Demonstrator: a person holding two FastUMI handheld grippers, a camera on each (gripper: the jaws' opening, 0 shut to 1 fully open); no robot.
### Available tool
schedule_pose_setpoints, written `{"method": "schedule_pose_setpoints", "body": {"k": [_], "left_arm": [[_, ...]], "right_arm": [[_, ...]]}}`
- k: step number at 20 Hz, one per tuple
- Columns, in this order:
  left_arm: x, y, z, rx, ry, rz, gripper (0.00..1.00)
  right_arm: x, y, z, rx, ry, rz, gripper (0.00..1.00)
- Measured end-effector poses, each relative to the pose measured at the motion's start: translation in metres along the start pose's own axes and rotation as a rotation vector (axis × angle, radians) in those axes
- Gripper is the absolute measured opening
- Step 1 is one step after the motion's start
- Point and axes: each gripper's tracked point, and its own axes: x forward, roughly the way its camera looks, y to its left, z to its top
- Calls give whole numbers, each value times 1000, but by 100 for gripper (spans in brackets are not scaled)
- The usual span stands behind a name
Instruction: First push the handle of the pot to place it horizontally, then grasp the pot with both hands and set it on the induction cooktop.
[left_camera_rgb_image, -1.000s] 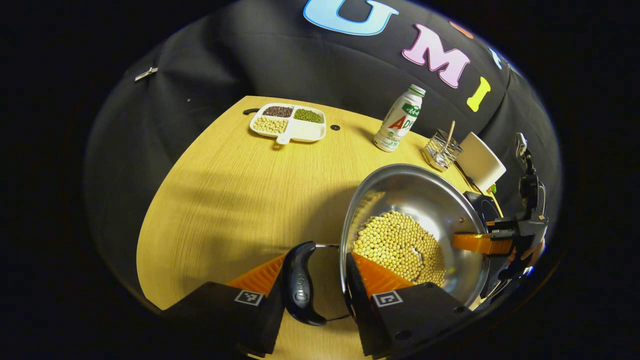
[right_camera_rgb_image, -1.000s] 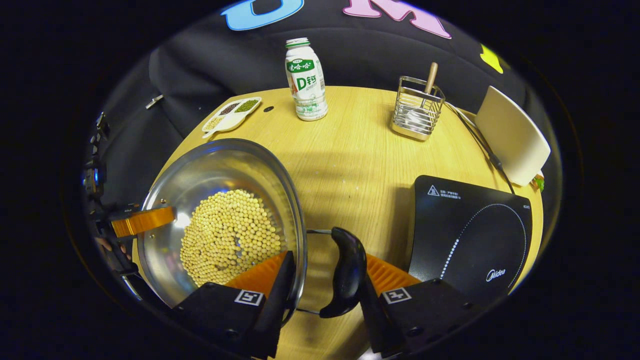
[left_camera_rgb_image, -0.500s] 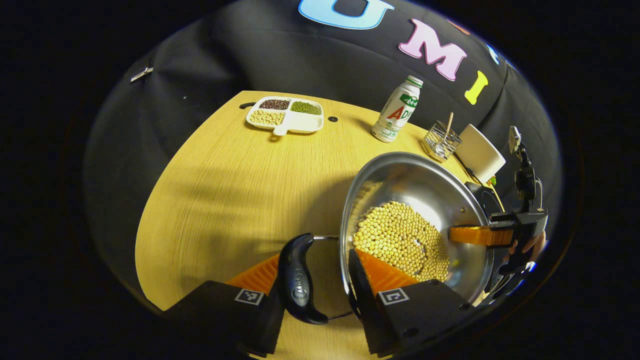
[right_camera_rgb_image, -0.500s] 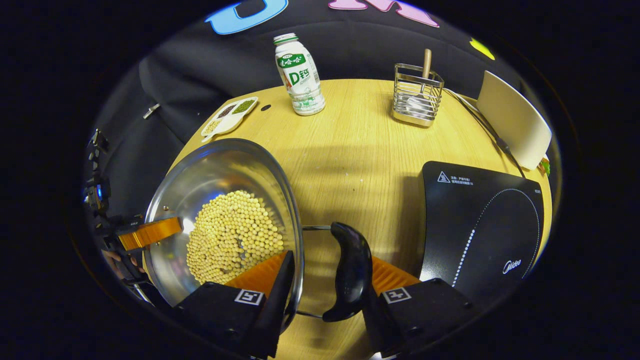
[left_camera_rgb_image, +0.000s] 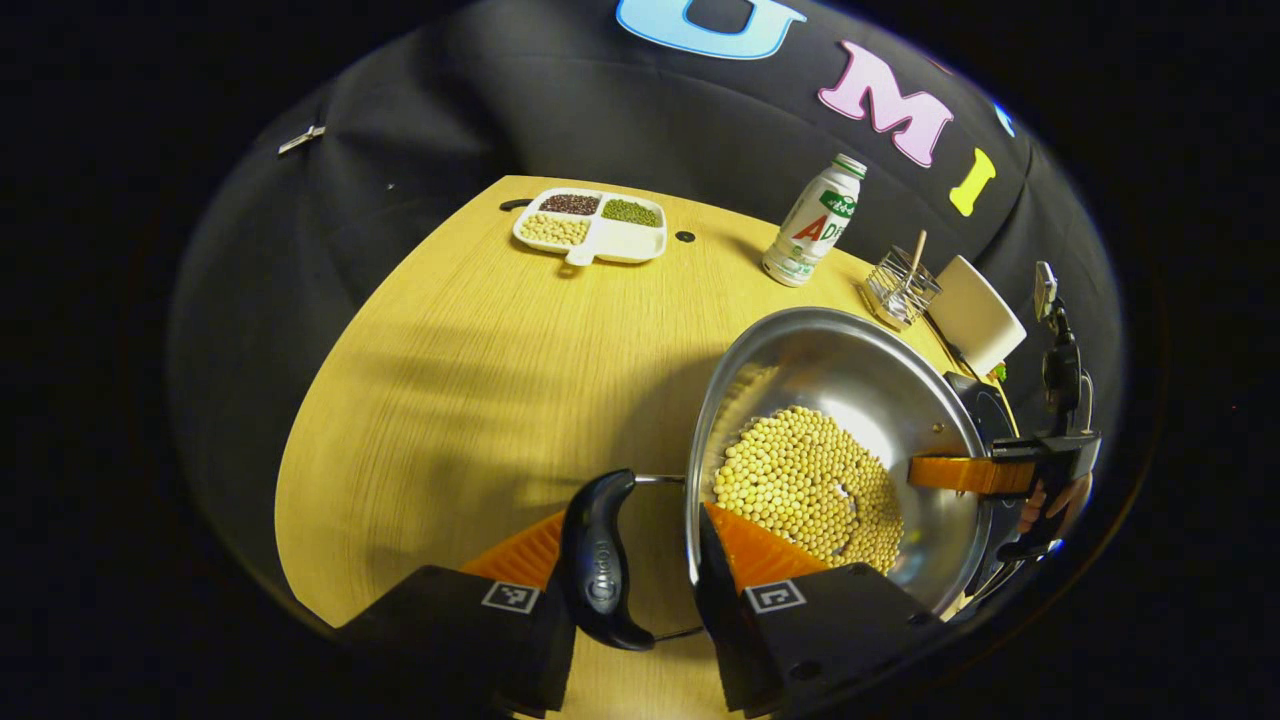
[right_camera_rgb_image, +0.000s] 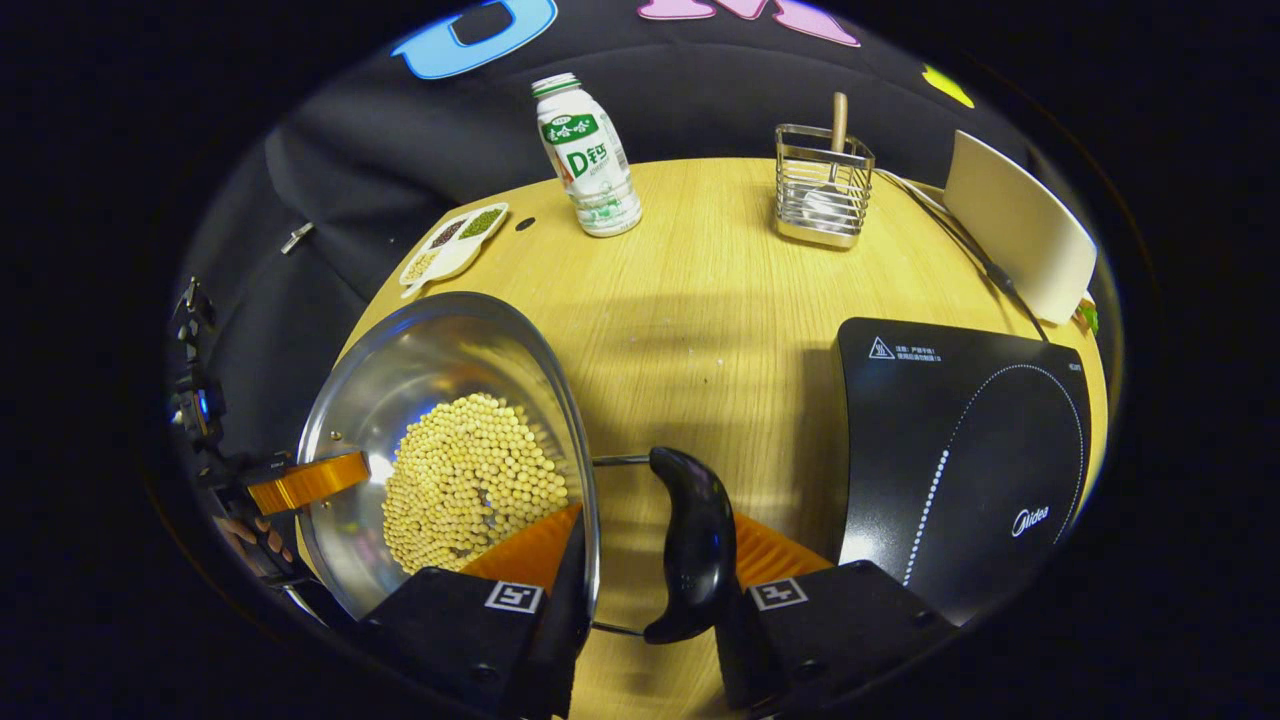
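Round stainless steel pot (left_camera_rgb_image: 850, 400) of soybeans (left_camera_rgb_image: 810, 485) held above the wood-grain desk (left_camera_rgb_image: 480, 360), left of the glossy induction cooktop (right_camera_rgb_image: 960, 450); left gripper (left_camera_rgb_image: 640, 560) and right gripper (right_camera_rgb_image: 640, 560) fingers straddle rim and curved black handles, grip indeterminate

Steel pot (right_camera_rgb_image: 440, 400) holding soybeans, left of black cooktop (right_camera_rgb_image: 960, 450).

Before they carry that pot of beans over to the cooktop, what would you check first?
1. Left gripper clamps the pot by one handle: ok.
2. Right gripper clamps the opposite handle: ok.
3. Beans all inside the pot: ok.
4. Cooktop top bare: ok.
5. Table between pot and cooktop free: ok.
6. Pot lifted off the table: cannot tell.
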Motion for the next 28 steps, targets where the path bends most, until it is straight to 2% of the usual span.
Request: {"method": "schedule_pose_setpoints", "body": {"k": [7, 8, 9, 13, 17, 18, 21, 22, 26, 27, 28], "left_arm": [[-29, -10, -2, -20, 0, 16, 59], [-35, -13, -3, -20, 4, 17, 59], [-39, -18, -2, -19, 8, 17, 57], [-56, -50, 7, 4, 12, 9, 59], [-62, -94, 19, 41, -4, -13, 59], [-61, -106, 22, 47, -7, -21, 57], [-59, -144, 27, 66, -12, -44, 59], [-58, -157, 29, 73, -11, -51, 59], [-51, -203, 35, 106, -8, -71, 59], [-49, -214, 35, 113, -8, -76, 59], [-46, -225, 36, 119, -8, -81, 59]], "right_arm": [[-31, 3, 3, -30, -13, 11, 60], [-39, 0, 4, -30, -15, 10, 55], [-46, -3, 5, -29, -16, 11, 60], [-77, -23, 10, -3, -31, 7, 60], [-107, -58, 21, 23, -69, -3, 60], [-115, -69, 23, 28, -77, -10, 55], [-136, -100, 28, 49, -102, -34, 55], [-141, -111, 30, 57, -111, -42, 60], [-162, -156, 29, 96, -128, -61, 59], [-166, -166, 31, 102, -133, -66, 55], [-170, -177, 31, 107, -137, -71, 59]]}}
